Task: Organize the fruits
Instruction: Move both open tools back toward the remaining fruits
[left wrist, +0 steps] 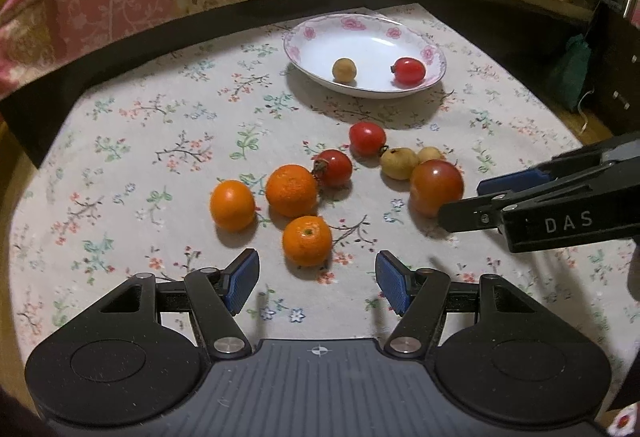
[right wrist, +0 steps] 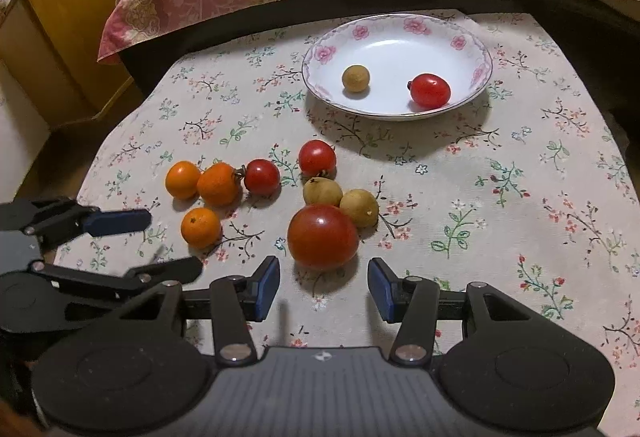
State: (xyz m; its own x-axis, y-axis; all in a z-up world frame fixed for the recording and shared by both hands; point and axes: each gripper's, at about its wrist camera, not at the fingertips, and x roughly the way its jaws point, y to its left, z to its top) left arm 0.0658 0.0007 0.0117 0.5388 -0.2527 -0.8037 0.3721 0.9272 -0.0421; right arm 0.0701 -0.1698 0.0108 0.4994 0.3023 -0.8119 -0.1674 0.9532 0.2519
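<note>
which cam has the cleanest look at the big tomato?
Right wrist view. The big tomato sits whole and unobstructed just ahead of the open right gripper. In the left wrist view the same tomato lies toward the right edge, its lower right partly covered by the right gripper's finger.

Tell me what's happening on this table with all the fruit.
A person with a gripper in each hand is sorting fruit into the flowered plate, which holds one tomato and one small tan fruit. The left gripper is open just short of an orange; the right gripper is open near the big tomato. Neither holds anything yet.
</note>
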